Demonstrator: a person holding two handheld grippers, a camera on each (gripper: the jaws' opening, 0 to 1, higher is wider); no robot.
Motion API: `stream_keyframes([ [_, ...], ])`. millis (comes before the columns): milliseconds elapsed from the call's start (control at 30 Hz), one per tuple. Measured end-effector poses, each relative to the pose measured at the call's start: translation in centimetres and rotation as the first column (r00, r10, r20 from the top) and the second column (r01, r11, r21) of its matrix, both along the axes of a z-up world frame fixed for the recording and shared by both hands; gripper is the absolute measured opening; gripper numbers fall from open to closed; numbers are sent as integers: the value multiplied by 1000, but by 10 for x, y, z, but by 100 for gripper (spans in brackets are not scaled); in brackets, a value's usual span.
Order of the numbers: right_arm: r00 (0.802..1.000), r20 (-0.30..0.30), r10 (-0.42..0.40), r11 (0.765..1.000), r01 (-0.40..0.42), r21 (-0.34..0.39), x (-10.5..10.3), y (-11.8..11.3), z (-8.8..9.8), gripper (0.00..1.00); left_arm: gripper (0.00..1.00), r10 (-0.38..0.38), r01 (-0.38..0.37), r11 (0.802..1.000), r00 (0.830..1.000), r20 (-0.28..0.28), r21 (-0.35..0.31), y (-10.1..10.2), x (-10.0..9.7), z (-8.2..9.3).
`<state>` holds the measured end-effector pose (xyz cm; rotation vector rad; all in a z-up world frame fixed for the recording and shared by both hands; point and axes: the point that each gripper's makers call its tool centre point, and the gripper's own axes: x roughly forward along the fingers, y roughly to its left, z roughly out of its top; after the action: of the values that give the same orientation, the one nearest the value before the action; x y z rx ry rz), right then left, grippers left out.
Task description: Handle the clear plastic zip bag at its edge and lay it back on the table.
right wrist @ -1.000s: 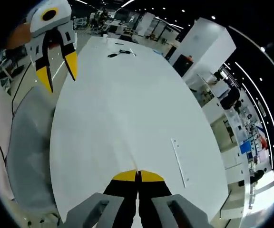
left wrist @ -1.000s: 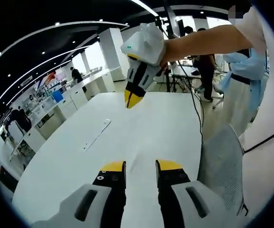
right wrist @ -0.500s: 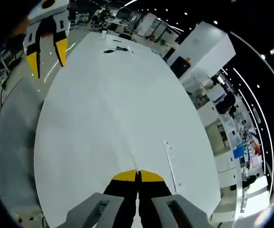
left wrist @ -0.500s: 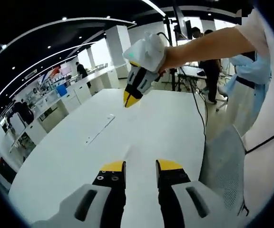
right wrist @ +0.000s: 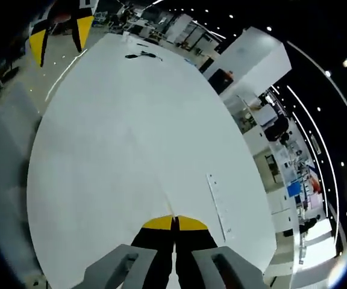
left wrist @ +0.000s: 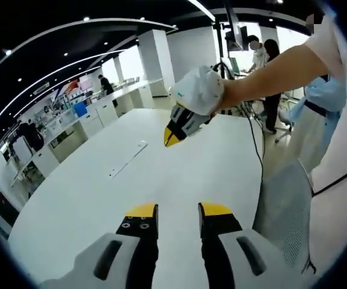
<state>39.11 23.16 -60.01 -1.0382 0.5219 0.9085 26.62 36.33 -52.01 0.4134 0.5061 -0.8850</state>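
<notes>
**Two grippers over the table, bag hard to find**

Two things I can read. My left gripper (left wrist: 178,211) has its jaws parted with bare white table (left wrist: 89,192) showing between them. My right gripper (right wrist: 174,221) has its tips pressed together and, in the left gripper view, hangs raised above the table's far half.

I cannot pick out the clear plastic zip bag. A faint crease running away from the right tips may be its film, pinched at the edge, but I cannot tell.

I judge this as the carry before the lay-down. Next I would lower the right gripper towards the near table, left of the white strip (right wrist: 218,205), and then part the jaws.
</notes>
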Motion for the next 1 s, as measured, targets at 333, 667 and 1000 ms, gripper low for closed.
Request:
stream_keyframes([
  [333, 999, 27, -19, 1000, 19, -3, -25, 6, -43, 0, 26, 19, -19, 1000, 999, -35, -9, 1, -4, -17],
  [667, 999, 31, -24, 999, 25, -25, -51, 10, -78, 0, 26, 37, -38, 999, 998, -59, -10, 7, -10, -28],
  [1000, 999, 13, -35, 999, 35, -32, -55, 12, -99, 0, 26, 38, -39, 999, 997, -74, -4, 5, -17, -36],
])
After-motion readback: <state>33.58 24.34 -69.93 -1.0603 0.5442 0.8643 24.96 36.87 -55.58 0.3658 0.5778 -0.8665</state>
